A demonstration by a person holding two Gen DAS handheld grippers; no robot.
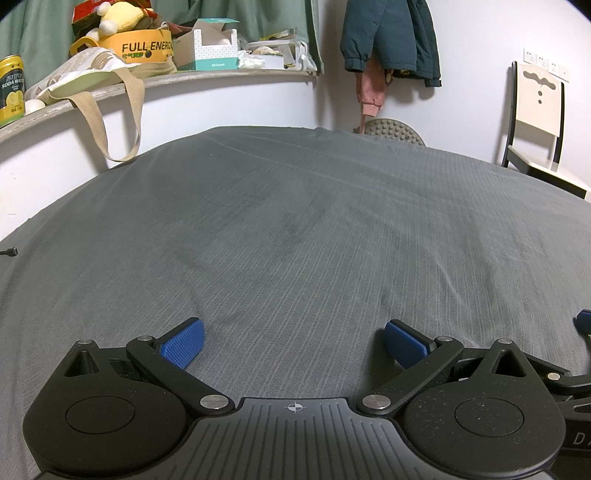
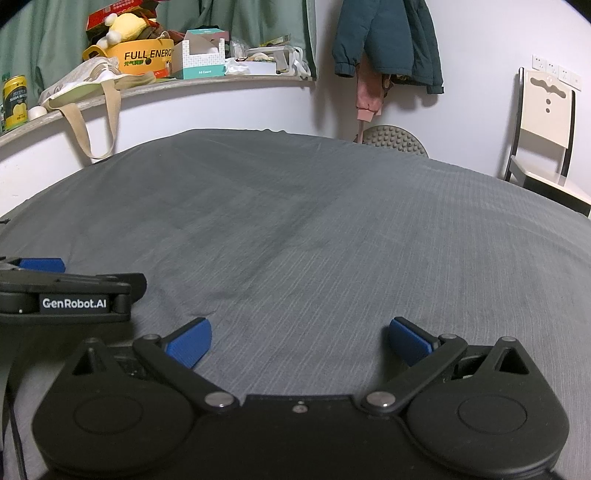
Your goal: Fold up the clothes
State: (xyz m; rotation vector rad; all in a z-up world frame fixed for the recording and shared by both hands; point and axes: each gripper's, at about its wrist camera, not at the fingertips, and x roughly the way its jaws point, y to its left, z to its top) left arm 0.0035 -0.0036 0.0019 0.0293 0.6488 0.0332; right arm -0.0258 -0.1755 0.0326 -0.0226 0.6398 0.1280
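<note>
Both grippers, left and right, hover spread and empty over the bare bed. No garment lies there, so folding hasn't begun; first something must be fetched.

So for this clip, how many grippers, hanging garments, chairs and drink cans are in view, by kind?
Grippers: 2, left gripper and right gripper, both open
Hanging garments: 2, teal jacket and pink garment
Chairs: 1, chair
Drink cans: 1, yellow can
Total: 6

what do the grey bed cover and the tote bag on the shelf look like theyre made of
Bed cover: woven cloth, likely cotton, matte, with fine stripes and soft creases. Tote bag: looks like canvas, matte, with limp beige webbing-like straps hanging over the shelf edge.
</note>
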